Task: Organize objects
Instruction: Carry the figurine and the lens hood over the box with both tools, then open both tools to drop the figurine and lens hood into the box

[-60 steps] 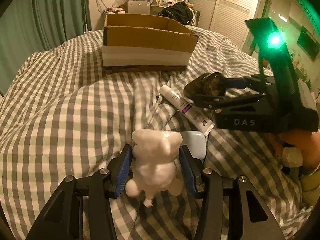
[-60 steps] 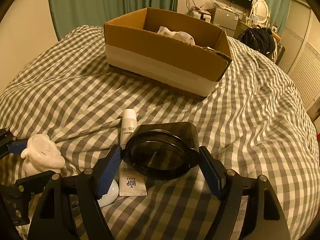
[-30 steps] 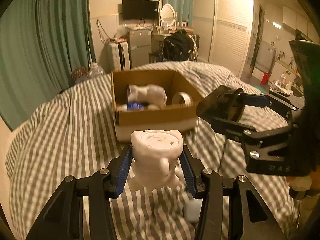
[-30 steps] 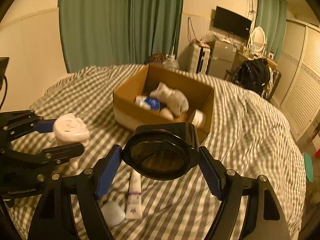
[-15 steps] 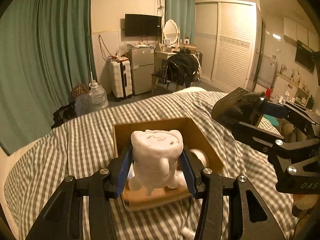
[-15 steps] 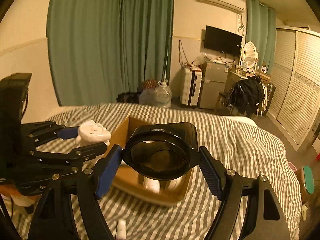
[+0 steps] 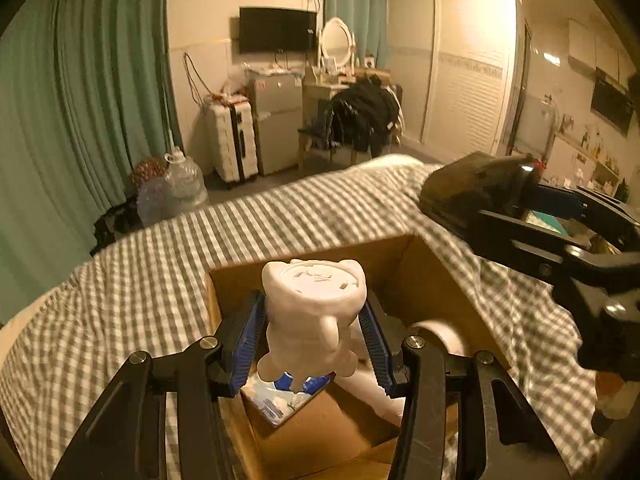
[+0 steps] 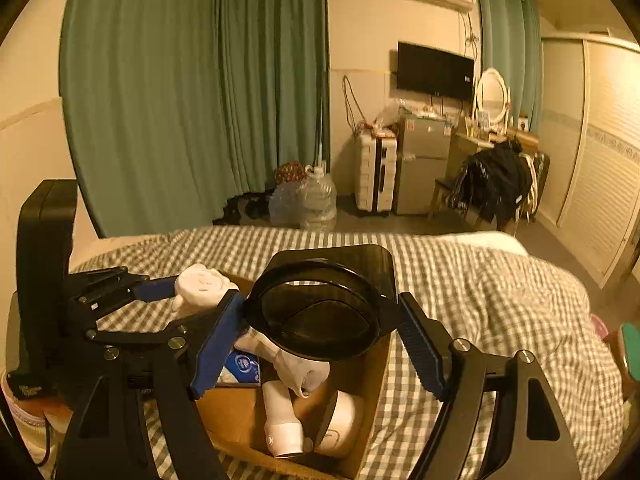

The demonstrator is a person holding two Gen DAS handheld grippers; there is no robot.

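Left wrist view: the left gripper point(image 7: 314, 336) is clamped on a white bear-shaped figurine point(image 7: 314, 312), its blue pads point(image 7: 248, 336) pressing the figure's two sides. The figurine hangs upright between the fingers, directly over the open cardboard box point(image 7: 444, 276) that sits on the grey-and-white checked bedspread point(image 7: 120, 300). Under the figurine, inside the box, lie a blue-and-white packet point(image 7: 276, 396) and, further right, a white roll-like object point(image 7: 440, 334). Ahead and to the right, the right gripper point(image 7: 480, 200) comes in from the edge carrying a dark, glossy container point(image 7: 472, 196) above the box's far right corner.

Right wrist view: the right gripper point(image 8: 320, 334) is clamped on the dark container point(image 8: 320, 312), a black translucent piece with a round rim, pads against its left and right edges. Beneath it the cardboard box point(image 8: 372, 400) holds a white hair dryer point(image 8: 280, 420), a white rounded object point(image 8: 340, 420) and the blue-and-white packet point(image 8: 240, 364). To the left, the left gripper point(image 8: 192, 292) holds the white figurine point(image 8: 202, 284) over the box's left edge. A hand point(image 8: 36, 412) shows at the lower left.
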